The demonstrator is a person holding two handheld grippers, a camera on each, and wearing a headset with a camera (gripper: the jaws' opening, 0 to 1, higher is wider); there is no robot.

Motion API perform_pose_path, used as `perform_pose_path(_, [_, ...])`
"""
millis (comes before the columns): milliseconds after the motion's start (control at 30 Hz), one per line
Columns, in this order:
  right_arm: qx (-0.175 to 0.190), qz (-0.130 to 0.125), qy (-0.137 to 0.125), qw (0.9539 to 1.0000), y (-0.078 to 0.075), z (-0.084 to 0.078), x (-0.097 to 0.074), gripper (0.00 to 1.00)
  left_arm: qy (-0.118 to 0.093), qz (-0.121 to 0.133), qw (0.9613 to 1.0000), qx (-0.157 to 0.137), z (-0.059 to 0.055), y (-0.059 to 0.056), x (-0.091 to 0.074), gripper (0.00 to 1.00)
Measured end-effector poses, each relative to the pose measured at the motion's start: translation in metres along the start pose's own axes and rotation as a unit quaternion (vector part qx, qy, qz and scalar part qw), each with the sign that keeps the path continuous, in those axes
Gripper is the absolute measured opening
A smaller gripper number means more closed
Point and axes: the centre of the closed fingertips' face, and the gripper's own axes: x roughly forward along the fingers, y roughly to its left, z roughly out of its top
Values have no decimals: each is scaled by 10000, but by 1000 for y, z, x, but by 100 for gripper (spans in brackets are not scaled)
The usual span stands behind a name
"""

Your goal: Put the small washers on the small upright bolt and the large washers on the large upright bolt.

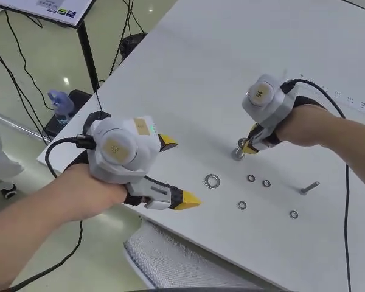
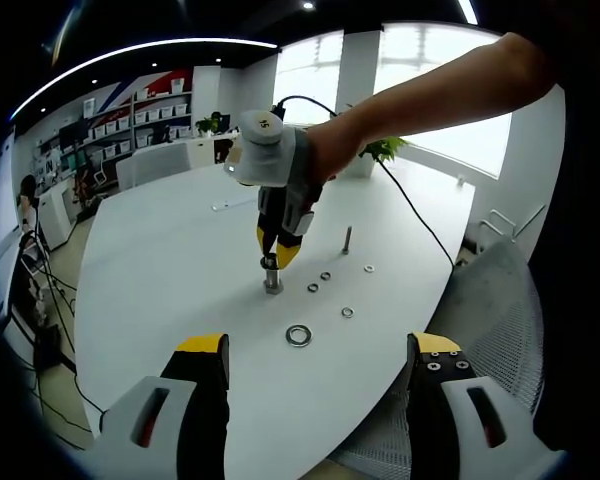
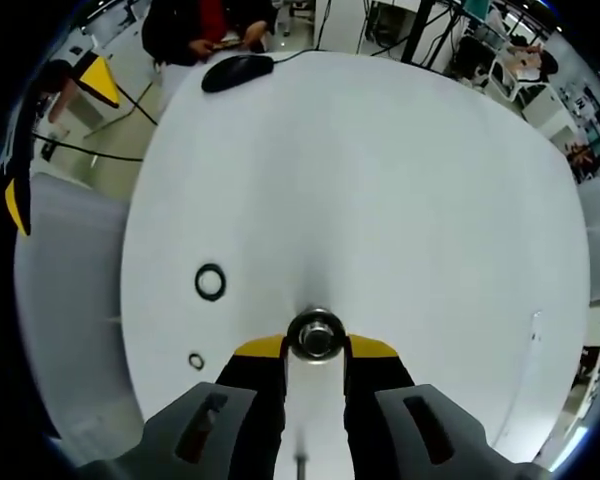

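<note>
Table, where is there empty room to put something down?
The far side of the table, beyond the right gripper and the large bolt, is wide and bare. It is crowded near the front edge: the large washer, small washers and small bolt sit close together.

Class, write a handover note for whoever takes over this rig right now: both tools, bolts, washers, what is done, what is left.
Left tool: open, empty, at the table edge.
Right tool: jaws closed on the top of the large bolt.
Small bolt looks bare.
One large washer and four small washers lie loose on the table.
Done: nothing clearly threaded.
Left: all five loose washers.
</note>
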Motion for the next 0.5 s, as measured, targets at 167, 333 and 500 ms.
perform_pose_path(167, [2, 4, 7, 10000, -1, -1, 6, 21, -23, -8, 10000, -16, 2, -1, 0, 72])
perform_pose_path(333, [34, -24, 13, 10000, 0, -2, 11, 21, -40, -22, 10000, 15, 5, 0, 1, 72])
perform_pose_path(500, [27, -49, 15, 10000, 2, -2, 15, 21, -12, -65, 10000, 25, 5, -1, 4, 72])
